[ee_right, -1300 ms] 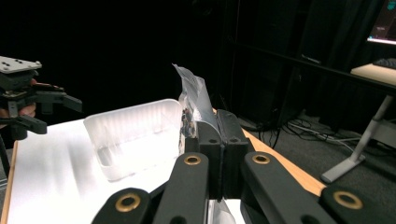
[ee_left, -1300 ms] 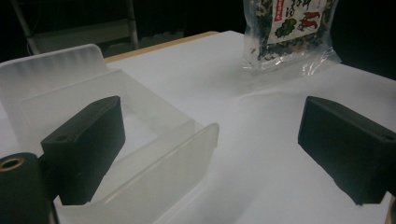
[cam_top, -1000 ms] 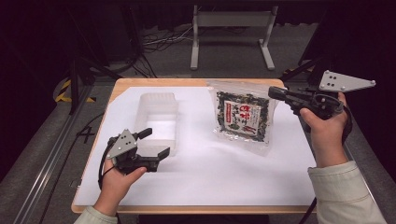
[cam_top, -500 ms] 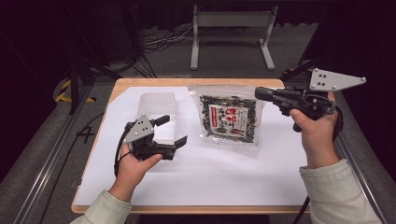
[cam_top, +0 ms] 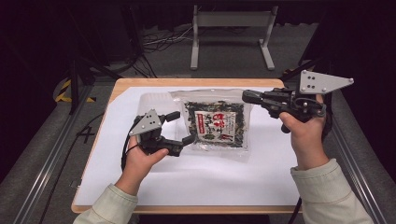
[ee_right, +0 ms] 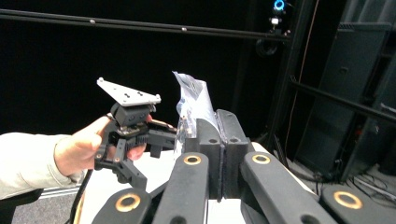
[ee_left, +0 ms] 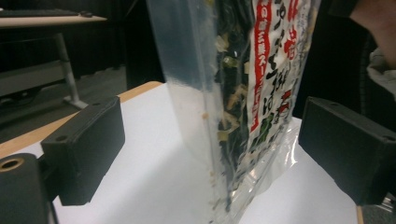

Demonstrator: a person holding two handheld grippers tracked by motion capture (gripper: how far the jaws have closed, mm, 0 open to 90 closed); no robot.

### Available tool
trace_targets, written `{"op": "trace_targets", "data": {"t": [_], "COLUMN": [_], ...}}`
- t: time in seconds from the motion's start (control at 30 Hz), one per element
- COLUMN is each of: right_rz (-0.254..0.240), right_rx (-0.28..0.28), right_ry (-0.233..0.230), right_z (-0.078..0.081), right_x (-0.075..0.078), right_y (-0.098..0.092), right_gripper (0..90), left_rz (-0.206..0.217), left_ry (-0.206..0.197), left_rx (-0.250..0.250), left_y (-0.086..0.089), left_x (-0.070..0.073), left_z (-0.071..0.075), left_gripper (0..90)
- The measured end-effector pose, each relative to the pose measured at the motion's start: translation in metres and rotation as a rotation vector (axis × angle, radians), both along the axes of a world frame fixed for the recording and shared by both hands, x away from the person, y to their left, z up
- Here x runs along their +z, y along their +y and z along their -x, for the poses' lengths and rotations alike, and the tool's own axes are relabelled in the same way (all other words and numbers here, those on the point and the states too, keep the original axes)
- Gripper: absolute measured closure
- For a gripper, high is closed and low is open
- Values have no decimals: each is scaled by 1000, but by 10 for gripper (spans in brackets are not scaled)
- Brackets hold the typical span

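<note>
Both tools are closing in: the right tool [cam_top: 247,96], pressed together on the seaweed bag's [cam_top: 215,122] top corner, is holding it tilted above the table [cam_top: 280,182], while the spread left tool [cam_top: 180,127] is straddling its opposite edge.

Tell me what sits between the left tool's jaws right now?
The bag's lower edge stands between them, untouched by either pad, as the left gripper view shows; the left tool is open.
</note>
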State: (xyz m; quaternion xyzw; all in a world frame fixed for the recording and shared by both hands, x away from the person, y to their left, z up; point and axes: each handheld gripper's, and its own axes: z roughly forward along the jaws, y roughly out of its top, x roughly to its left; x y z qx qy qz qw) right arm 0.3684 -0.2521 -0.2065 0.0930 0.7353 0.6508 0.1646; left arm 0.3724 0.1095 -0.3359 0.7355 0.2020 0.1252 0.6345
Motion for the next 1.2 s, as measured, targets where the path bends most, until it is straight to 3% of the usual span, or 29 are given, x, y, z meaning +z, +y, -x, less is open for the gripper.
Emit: {"op": "trace_targets", "data": {"t": [0.1,0.27,0.47,0.77,0.87,0.9,1.1,1.2], "right_rz": [-26,-42,-79,-90,-114,-127,-138,-132], "right_rx": [25,41,91,120,139,146,151,148], "right_ry": [-9,-4,5,12,12,17,22,17], "right_z": [0,-1,-3,-5,-6,-8,-10,-9], "right_x": [-2,-3,-9,-16,-19,-21,-24,-25], "right_y": [3,7,11,14,14,14,14,14], "right_gripper": [900,900,900,900,900,900,900,900], "left_rz": [0,-3,94,111,124,126,138,140], "left_ry": [-10,-35,-40,-54,-66,-84,-82,-72], "left_rx": [-45,-78,-123,-185,-200,-210,-273,-297], "left_y": [-5,-11,-13,-16,-15,-15,-14,-14], "left_x": [-3,-7,-7,-7,-7,-8,-8,-8], "left_z": [-1,-1,-9,-6,-5,-4,-1,-1], "left_gripper": [53,41,135,218,290,364,627,666]}}
